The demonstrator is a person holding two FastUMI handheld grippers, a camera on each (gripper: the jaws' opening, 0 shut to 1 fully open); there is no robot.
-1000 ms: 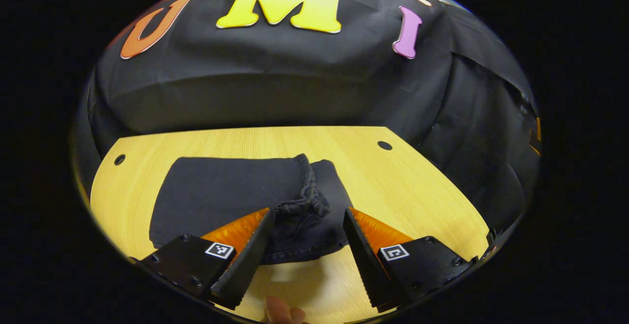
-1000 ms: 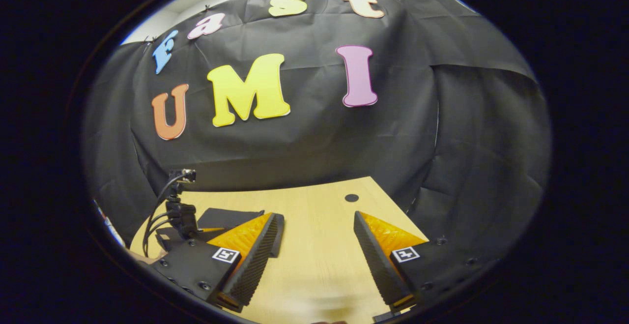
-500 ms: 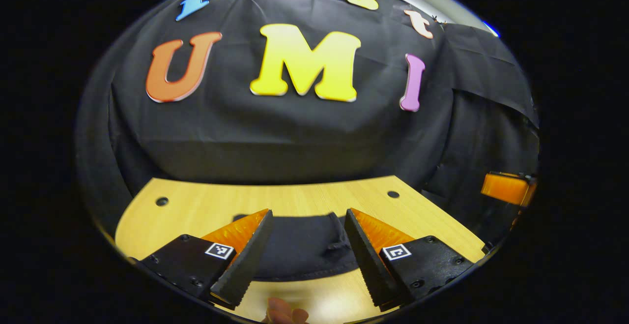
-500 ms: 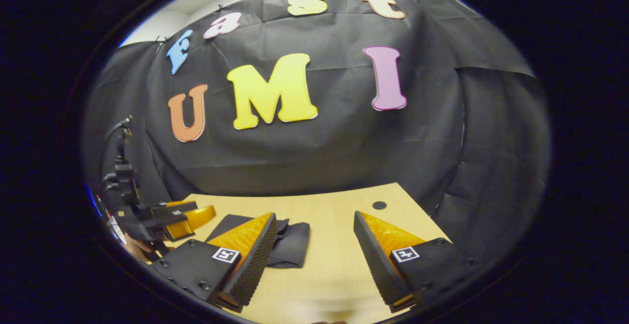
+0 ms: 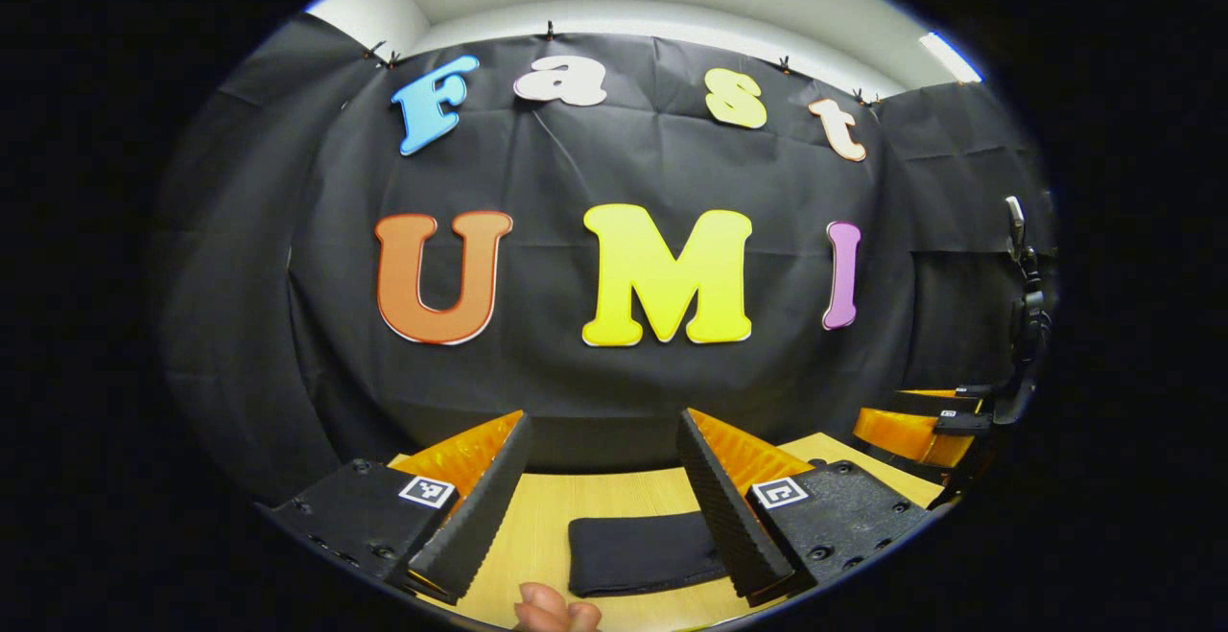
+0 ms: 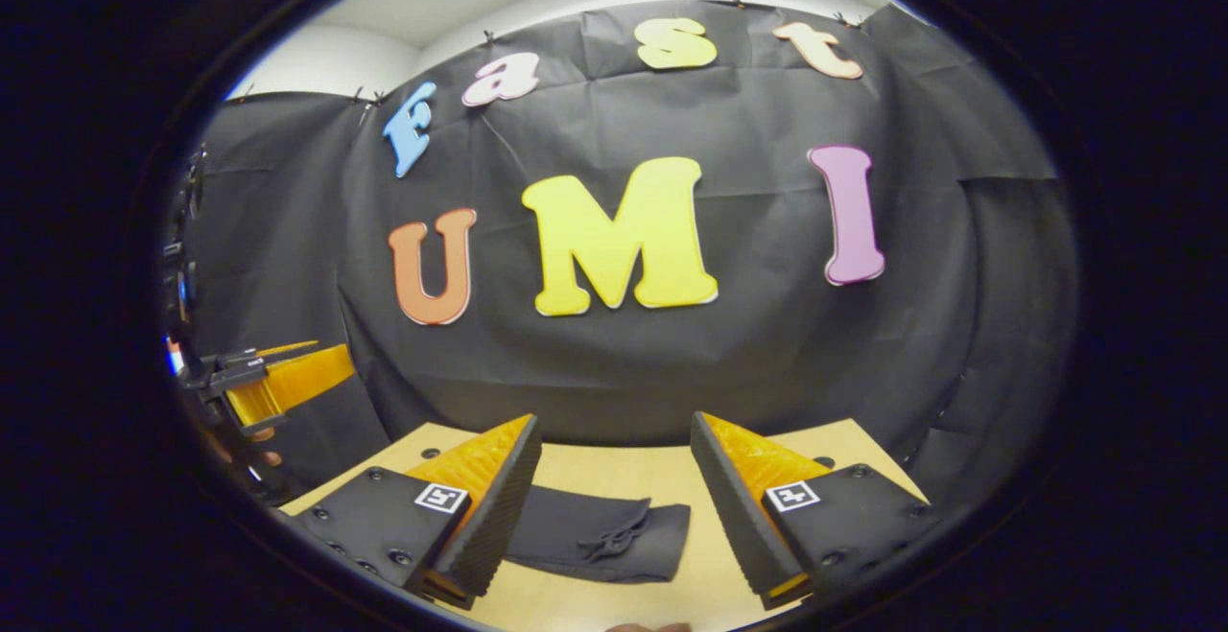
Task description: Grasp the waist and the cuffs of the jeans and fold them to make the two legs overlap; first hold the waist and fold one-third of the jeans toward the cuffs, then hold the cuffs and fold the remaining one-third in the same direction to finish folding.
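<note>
1. The jeans (image 5: 641, 550) lie folded into a dark, compact bundle flat on the wooden desk (image 5: 547, 526); in the right gripper view the jeans (image 6: 600, 538) show a small drawstring knot on top
2. The left tool (image 5: 600, 464) is held above the desk, its jaws spread wide with nothing between them, and the jeans sit below, apart from both fingers
3. The right tool (image 6: 614, 464) is likewise wide open and empty, raised over the desk (image 6: 614, 479) with the bundle low between its fingers
4. A fingertip (image 5: 552, 608) shows at the bottom edge of the left gripper view
</note>
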